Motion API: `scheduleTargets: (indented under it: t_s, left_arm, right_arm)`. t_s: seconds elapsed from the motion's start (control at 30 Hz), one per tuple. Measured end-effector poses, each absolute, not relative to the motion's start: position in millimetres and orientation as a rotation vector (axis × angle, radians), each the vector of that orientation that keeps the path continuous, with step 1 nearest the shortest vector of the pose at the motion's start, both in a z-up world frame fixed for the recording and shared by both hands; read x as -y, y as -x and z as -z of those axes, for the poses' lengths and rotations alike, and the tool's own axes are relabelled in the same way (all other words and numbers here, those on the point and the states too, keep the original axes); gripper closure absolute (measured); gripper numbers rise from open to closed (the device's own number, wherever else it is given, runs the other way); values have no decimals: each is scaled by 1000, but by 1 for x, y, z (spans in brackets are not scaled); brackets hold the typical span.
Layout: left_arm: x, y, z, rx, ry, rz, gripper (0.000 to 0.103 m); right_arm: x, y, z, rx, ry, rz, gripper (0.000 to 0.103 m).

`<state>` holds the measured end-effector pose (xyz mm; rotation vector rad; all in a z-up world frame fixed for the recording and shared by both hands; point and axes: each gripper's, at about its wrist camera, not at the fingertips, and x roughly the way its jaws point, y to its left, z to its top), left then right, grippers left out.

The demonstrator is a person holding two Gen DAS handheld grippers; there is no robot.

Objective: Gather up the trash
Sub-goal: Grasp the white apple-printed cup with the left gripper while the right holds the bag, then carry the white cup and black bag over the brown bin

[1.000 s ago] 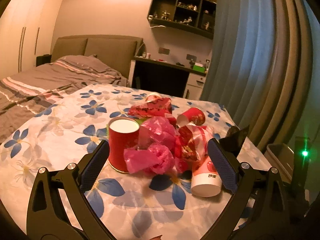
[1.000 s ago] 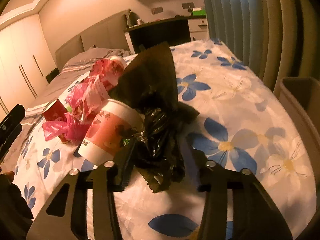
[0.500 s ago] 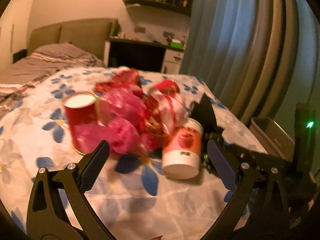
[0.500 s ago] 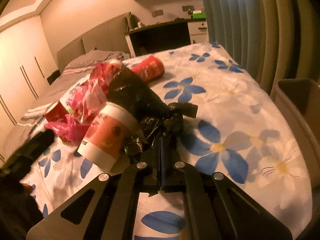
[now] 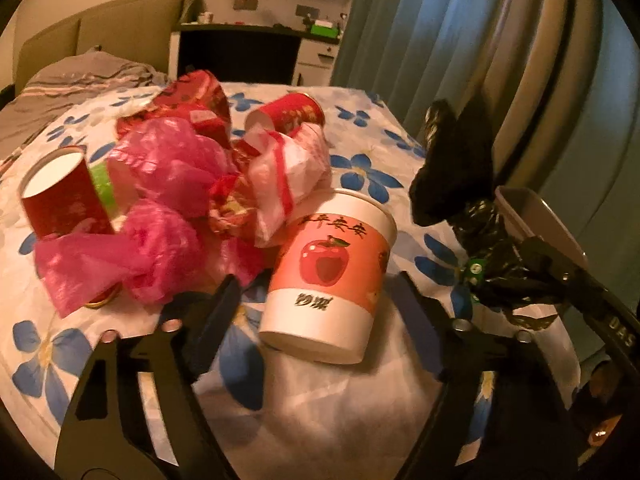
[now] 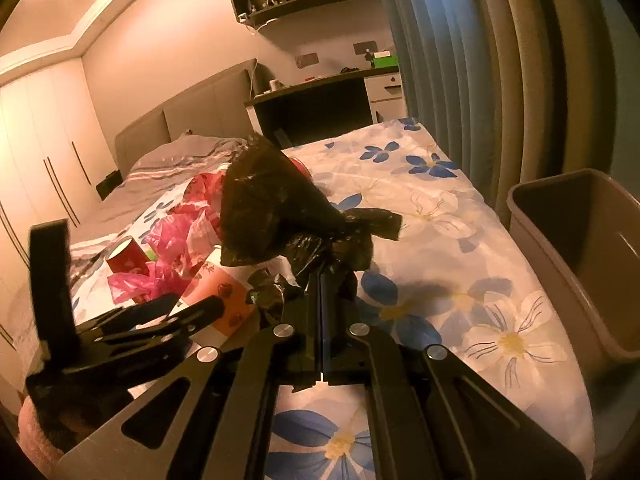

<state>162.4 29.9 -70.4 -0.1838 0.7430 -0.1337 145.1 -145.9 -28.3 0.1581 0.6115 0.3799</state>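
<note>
A white paper cup with an orange apple band [image 5: 328,276] stands upside down on the flowered bedsheet [image 5: 352,392]. My left gripper [image 5: 316,280] straddles it, jaws closing, and a gap still shows on both sides of the cup. My right gripper [image 6: 322,268] is shut on a crumpled black plastic bag [image 6: 272,208] and holds it above the sheet. That black bag [image 5: 456,172] also hangs at the right of the left wrist view. Behind the cup lie pink plastic bags [image 5: 168,168], an upright red cup [image 5: 60,196], a tipped red cup [image 5: 288,112] and a white-and-red bag [image 5: 292,172].
A grey waste bin [image 6: 580,256] stands on the floor beside the bed's right edge, in front of the curtain [image 6: 500,80]. A dark desk [image 5: 240,52] and the headboard [image 6: 192,120] are at the far end. My left gripper [image 6: 188,304] shows in the right wrist view.
My left gripper swung right and down onto the apple cup and its jaws narrowed. My right gripper closed on the black bag and raised it off the sheet.
</note>
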Motion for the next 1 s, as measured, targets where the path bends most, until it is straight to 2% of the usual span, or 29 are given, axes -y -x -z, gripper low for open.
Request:
scheduleTargets:
  t_s: [0.07,0.27,0.77,1.0]
  left_arm:
    - [-27,-166,74,-770,177,140,39]
    - [-25,-164,75,-765,174,144,43]
    - [-6,-95,13,-498,184,289,44]
    - [9,-96,-5,-456,163,302,44]
  right_arm:
    - [151,-143,27,-607,-168,-379,102]
    - [160,-139,25,-594,-183,-371,102]
    - [187,-118,4,-500,-208,-326,102]
    - [201,-110,-6,-456,-208,-304,102]
